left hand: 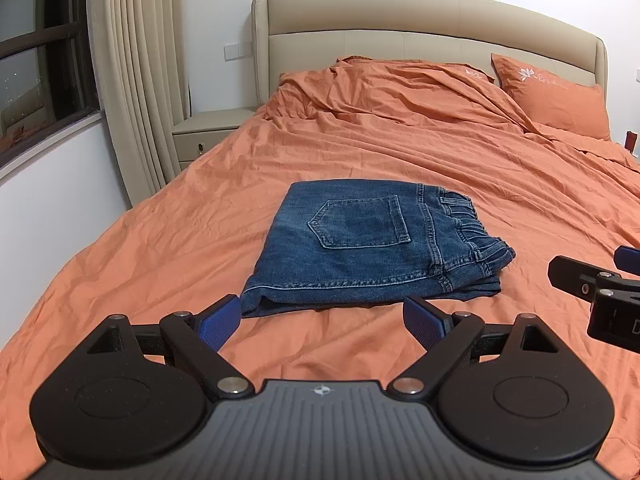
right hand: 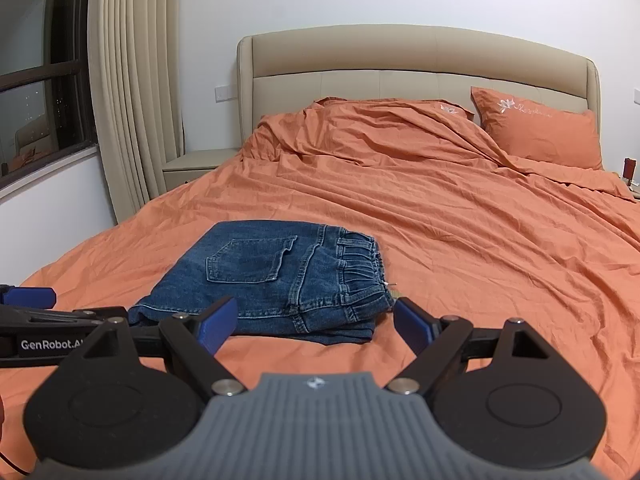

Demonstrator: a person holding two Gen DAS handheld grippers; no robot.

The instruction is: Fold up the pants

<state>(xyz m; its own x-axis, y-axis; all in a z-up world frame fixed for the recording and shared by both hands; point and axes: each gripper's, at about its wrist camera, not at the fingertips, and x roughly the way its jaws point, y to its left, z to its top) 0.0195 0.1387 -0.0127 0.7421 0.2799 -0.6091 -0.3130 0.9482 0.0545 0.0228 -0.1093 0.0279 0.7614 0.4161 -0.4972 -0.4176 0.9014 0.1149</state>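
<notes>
Blue denim pants (left hand: 360, 248) lie folded into a compact rectangle on the orange bedsheet (left hand: 160, 248), back pocket up and the elastic waistband to the right. My left gripper (left hand: 322, 320) hovers just short of their near edge, open, nothing between its blue pads. In the right wrist view the folded pants (right hand: 272, 280) lie ahead and slightly left. My right gripper (right hand: 316, 326) is open and empty just before their near right corner. The right gripper (left hand: 592, 280) shows at the left wrist view's right edge, and the left gripper (right hand: 36, 312) at the right wrist view's left edge.
An orange pillow (left hand: 556, 92) and rumpled duvet (left hand: 400, 92) lie against the beige headboard (left hand: 420, 20). A beige nightstand (left hand: 208, 132), curtain (left hand: 136, 80) and window (left hand: 40, 60) stand left of the bed. A small red item (left hand: 631, 141) sits at the far right.
</notes>
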